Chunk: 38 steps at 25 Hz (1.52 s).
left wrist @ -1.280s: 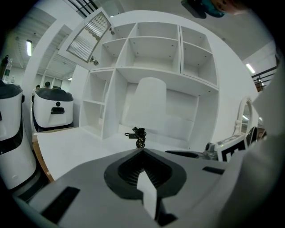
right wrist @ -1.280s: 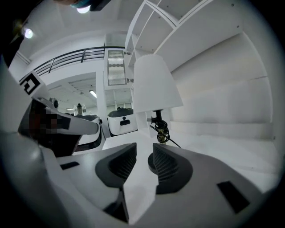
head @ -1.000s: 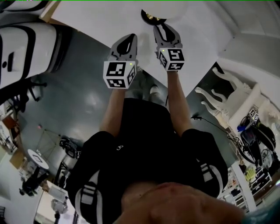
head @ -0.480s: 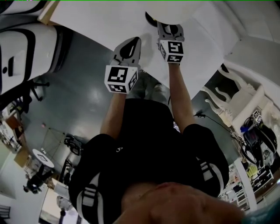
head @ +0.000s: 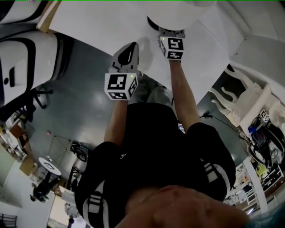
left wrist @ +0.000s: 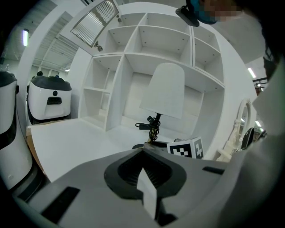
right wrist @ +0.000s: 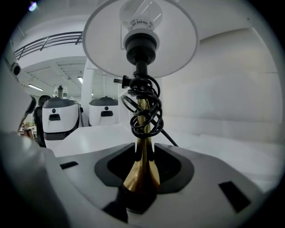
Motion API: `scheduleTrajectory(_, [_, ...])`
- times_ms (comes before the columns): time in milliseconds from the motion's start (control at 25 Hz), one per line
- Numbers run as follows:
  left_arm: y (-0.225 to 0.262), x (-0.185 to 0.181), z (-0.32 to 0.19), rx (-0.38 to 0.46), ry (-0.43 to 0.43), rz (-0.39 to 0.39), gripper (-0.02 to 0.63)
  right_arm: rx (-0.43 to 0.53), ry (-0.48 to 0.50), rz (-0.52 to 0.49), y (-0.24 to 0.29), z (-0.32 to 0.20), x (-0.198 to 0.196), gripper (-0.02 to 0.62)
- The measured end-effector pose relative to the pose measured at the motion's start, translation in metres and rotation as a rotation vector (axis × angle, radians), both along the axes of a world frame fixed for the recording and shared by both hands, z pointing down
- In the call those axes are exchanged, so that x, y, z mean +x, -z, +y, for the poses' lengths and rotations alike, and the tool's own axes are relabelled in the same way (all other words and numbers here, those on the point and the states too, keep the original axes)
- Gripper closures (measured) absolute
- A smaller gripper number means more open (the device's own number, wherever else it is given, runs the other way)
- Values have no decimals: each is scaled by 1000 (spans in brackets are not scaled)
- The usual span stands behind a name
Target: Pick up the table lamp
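The table lamp (right wrist: pixel 141 111) has a brass stem, a black cord coiled round it and a white shade (right wrist: pixel 140 35). It stands on the white table (head: pixel 98 22). My right gripper (right wrist: pixel 142 150) reaches in under the shade, and its jaws are opening with the brass stem between them, low near the black base. In the head view the shade (head: pixel 178 12) hides the right gripper's (head: pixel 172 32) tips. My left gripper (head: pixel 132 45) hangs to the left of the lamp, short of it, shut with nothing in it. From the left gripper (left wrist: pixel 143 149) view the lamp (left wrist: pixel 163 91) stands ahead.
A white shelf unit (left wrist: pixel 147 40) stands behind the lamp. White rounded machines (left wrist: pixel 49 98) stand to the left beyond the table edge. A white carved chair (head: pixel 240 98) stands at the right on the dark floor (head: pixel 80 102).
My right gripper has moved forward under the lamp shade, towards the lamp's stem. The left gripper has shifted only slightly.
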<state>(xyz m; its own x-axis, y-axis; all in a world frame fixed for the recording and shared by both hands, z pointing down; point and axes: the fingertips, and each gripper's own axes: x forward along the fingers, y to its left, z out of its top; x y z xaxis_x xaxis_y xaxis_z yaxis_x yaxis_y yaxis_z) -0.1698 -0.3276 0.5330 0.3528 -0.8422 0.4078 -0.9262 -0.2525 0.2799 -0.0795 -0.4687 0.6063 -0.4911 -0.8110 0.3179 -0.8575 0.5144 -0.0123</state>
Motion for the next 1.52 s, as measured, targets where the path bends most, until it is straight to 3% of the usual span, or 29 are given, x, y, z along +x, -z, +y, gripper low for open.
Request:
scheduleTrajectory(520, [2, -10, -4, 0, 18, 3, 597, -47, -51, 59, 3, -7, 0, 453])
scheduleTrajectory(880, [8, -17, 0, 7, 39, -11, 597, -65, -132, -2, 2, -27, -6, 455])
scheduleTrajectory(920, [8, -17, 1, 7, 39, -11, 597, -63, -141, 1, 1, -30, -6, 486])
scheduleTrajectory(1280, [8, -13, -2, 7, 27, -15, 597, -18, -99, 8, 6, -20, -6, 482])
scheduleTrajectory(1520, [10, -14, -4, 8, 27, -15, 597, -79, -81, 11, 6, -21, -4, 477])
